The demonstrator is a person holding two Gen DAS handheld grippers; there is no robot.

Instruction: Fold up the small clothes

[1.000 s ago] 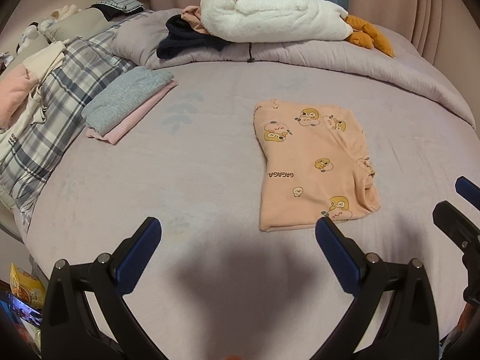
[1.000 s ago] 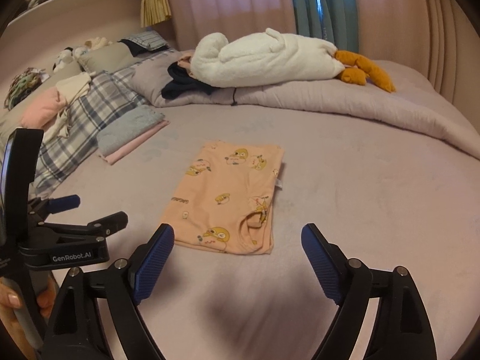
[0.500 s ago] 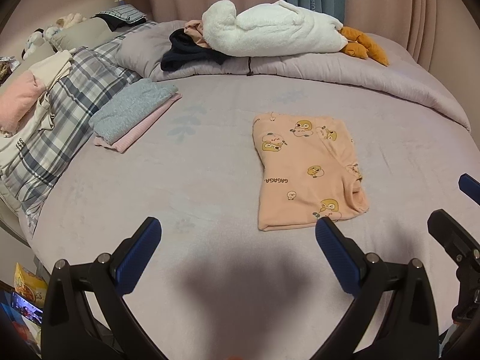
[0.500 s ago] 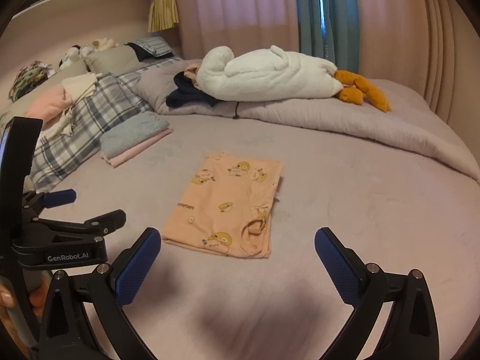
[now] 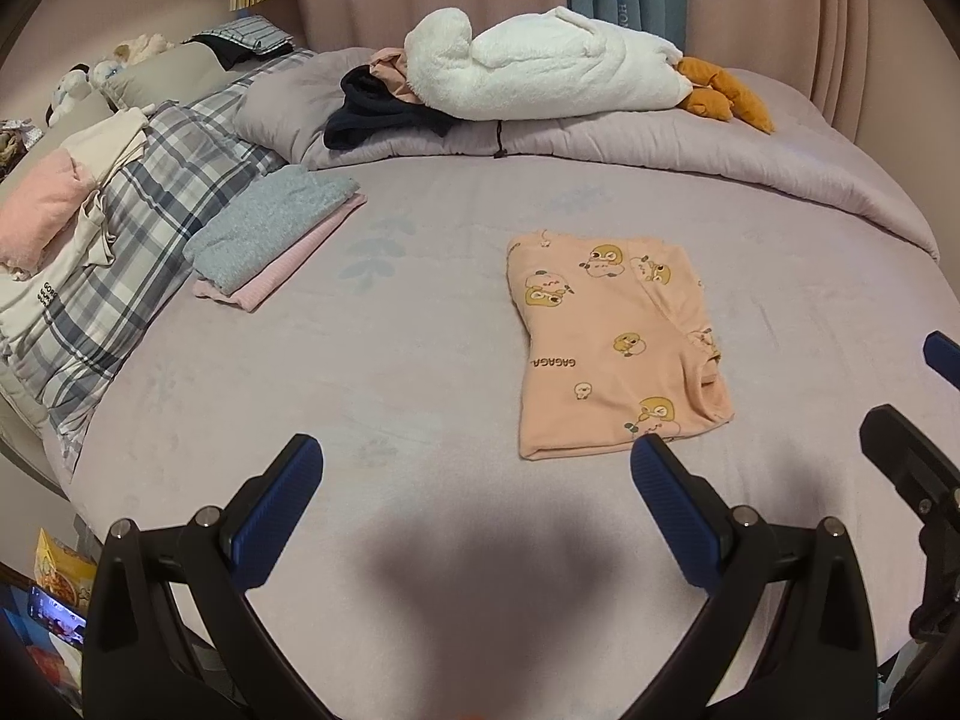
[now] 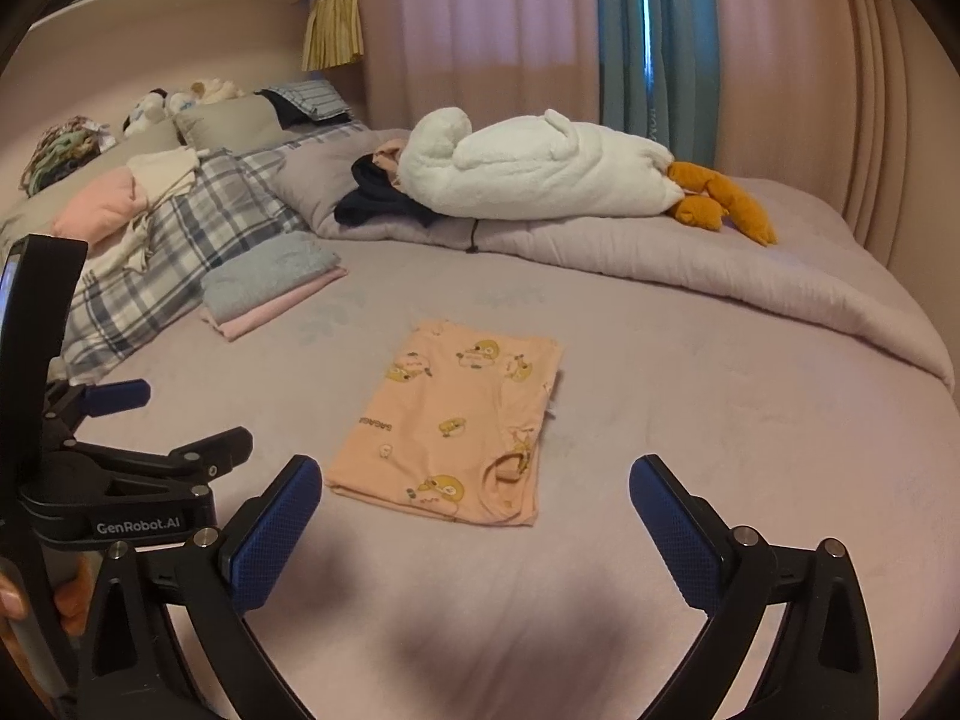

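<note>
Right, status from where I'm standing:

1. The peach shirt (image 5: 612,348) lies flat on the lilac bedspread (image 5: 372,372), partly folded into a long rectangle, mid-bed, nothing on it.
2. Its long axis runs away from the tongs toward the rolled duvet (image 5: 690,150), so the short near hem faces both grippers.
3. From the left gripper (image 5: 474,480) the shirt sits ahead and off to the right, its near hem just beyond the right-hand finger (image 5: 672,510).
4. From the right gripper (image 6: 474,498) it sits ahead and slightly left, with the near-left corner close to the left-hand finger (image 6: 276,528).
5. Neither looks clearly nearer; I'd guess the hem falls about between them, though fisheye warp makes that shaky.
6. Both tongs are spread wide with nothing between the fingers, and no contact with the cloth.
7. Pose: both held low over the bed, side by side, pointing forward along the shirt's length. The left tool is seen from the right wrist view at its left edge.
8. Likely next: take the near hem corners and fold away, across the long axis.
9. A folded grey-and-pink stack (image 5: 276,240) sits well apart, far left.
</note>
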